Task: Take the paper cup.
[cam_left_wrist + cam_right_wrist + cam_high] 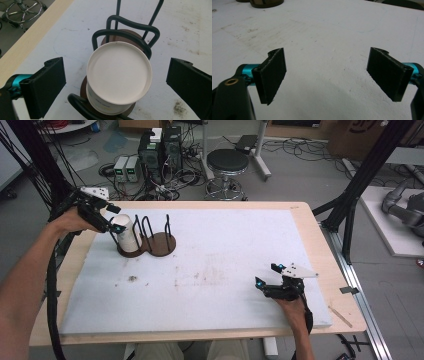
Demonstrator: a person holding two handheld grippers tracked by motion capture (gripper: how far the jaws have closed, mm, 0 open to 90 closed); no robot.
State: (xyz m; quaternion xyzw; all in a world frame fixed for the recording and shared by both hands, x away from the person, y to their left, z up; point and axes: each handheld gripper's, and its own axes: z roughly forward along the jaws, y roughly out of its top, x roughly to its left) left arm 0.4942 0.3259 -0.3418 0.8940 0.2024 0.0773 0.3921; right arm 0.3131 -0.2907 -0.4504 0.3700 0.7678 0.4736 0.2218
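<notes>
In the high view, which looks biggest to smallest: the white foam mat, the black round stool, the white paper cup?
1. White foam mat, largest by far.
2. Black round stool, though it stands farther from the camera.
3. White paper cup, smallest.

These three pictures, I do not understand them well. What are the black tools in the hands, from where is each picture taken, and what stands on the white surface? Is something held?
A person sits at a table and holds a hand-operated two-jaw tool, a gripper, in each hand. The high view looks down from above: the left gripper is at the upper left, the right gripper at the lower right.

The other two pictures come from small cameras riding on the grippers, so the black jaws rise from the bottom.

On the white mat stands a brown wooden rack with black wire loops. A white paper cup sits in it, bottom side up, between the loops.

Nothing is held. The left gripper's jaws stand wide open on either side of the cup, without touching it. The right gripper is open too, over bare mat.
</notes>
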